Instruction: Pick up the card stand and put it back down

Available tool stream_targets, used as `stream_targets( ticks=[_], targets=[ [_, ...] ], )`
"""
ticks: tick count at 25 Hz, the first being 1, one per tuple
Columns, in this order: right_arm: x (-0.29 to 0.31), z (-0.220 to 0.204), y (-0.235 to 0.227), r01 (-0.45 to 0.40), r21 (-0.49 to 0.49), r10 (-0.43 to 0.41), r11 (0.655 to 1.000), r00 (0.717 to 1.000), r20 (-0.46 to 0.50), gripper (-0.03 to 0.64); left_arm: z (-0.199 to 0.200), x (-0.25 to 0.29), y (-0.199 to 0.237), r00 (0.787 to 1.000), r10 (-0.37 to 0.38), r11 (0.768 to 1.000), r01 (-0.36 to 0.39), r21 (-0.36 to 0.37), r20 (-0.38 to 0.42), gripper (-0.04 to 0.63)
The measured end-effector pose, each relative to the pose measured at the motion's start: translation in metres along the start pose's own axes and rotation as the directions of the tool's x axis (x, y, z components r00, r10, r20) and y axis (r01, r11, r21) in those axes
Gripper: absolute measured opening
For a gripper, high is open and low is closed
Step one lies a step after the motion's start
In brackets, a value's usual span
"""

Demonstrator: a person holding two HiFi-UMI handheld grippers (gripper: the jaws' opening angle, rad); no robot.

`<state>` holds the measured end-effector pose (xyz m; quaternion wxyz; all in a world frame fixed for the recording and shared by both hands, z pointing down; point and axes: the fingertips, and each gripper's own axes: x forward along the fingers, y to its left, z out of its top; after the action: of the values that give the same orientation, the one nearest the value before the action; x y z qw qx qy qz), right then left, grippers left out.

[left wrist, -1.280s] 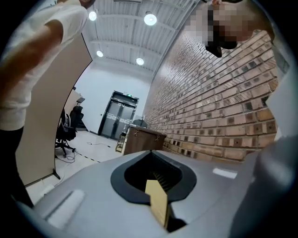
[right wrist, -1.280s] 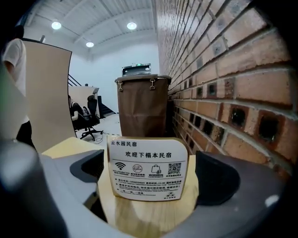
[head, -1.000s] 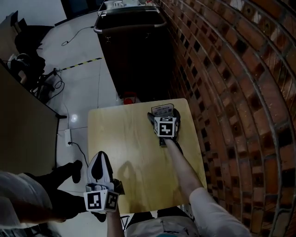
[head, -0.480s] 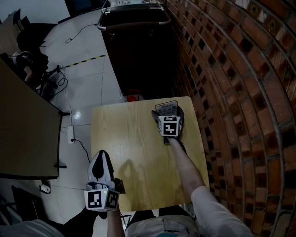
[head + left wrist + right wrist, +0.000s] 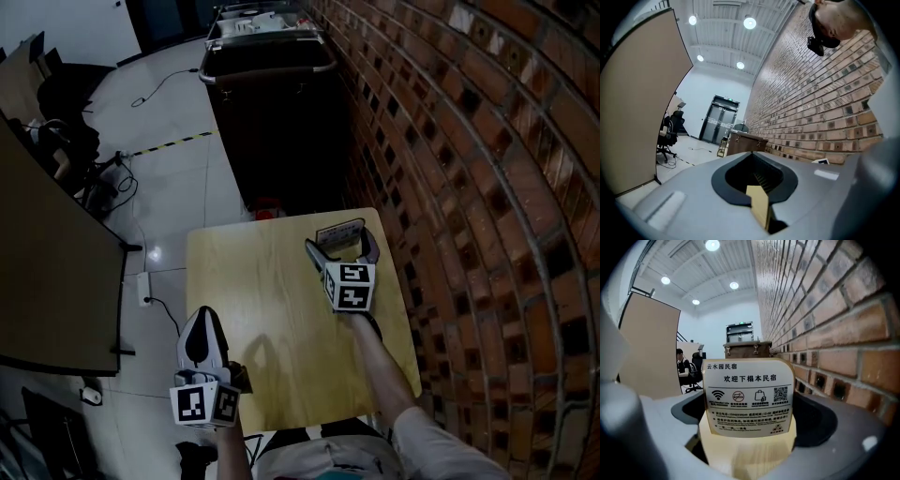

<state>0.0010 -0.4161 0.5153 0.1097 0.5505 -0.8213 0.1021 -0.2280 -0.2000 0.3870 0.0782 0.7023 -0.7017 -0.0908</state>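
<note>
two grippers are out over a small pale wooden table (image 5: 253, 291) that stands against a brick wall (image 5: 469, 187); the right gripper (image 5: 343, 251) reaches to the far right corner, its jaws spread wide on either side of the card stand (image 5: 339, 231); the stand sits upright on the table top, a white printed card rising from a light wooden base, its printed face turned toward the gripper; in the right gripper view there looks to be a gap between each jaw and the base, though the lowest edges are dim and i would not swear that nothing brushes it; the marker cube (image 5: 350, 286) rides behind the jaws, above the person's forearm (image 5: 370, 352); the left gripper (image 5: 202, 328) hangs well apart from all this, at the near left edge of the table, pointing away from the person; its jaws are drawn together with nothing between them, only a pale sliver showing in the slot below the tips; beyond the table a dark cabinet (image 5: 272, 122) stands along the same wall
</note>
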Motion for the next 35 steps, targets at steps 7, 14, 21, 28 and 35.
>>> stream_targets(
  ticks=[7, 14, 21, 28, 35],
  targets=[
    [-0.137, 0.084, 0.034, -0.080, 0.002, 0.079, 0.997, 0.978, 0.191, 0.565, 0.032, -0.006, -0.025, 0.995, -0.065, 0.998, 0.063, 0.025, 0.081, 0.006],
    [-0.217, 0.092, 0.060, -0.106, -0.008, 0.105, 0.994, 0.960, 0.261, 0.565, 0.045, -0.015, -0.043, 0.988, -0.107, 0.993, 0.101, 0.062, 0.108, 0.005],
    [-0.234, 0.107, 0.059, -0.111, 0.019, 0.100, 0.994, 0.947, 0.306, 0.565, 0.052, -0.019, -0.051, 0.986, -0.115, 0.990, 0.105, 0.090, 0.118, 0.005],
    [-0.238, 0.109, 0.059, -0.117, 0.024, 0.104, 0.993, 0.943, 0.315, 0.565, 0.052, -0.020, -0.055, 0.988, -0.115, 0.985, 0.100, 0.140, 0.106, 0.005],
    [-0.238, 0.106, 0.057, -0.121, 0.040, 0.103, 0.992, 0.945, 0.309, 0.565, 0.056, -0.019, -0.063, 0.982, -0.141, 0.984, 0.125, 0.128, 0.128, 0.005]
  ],
)
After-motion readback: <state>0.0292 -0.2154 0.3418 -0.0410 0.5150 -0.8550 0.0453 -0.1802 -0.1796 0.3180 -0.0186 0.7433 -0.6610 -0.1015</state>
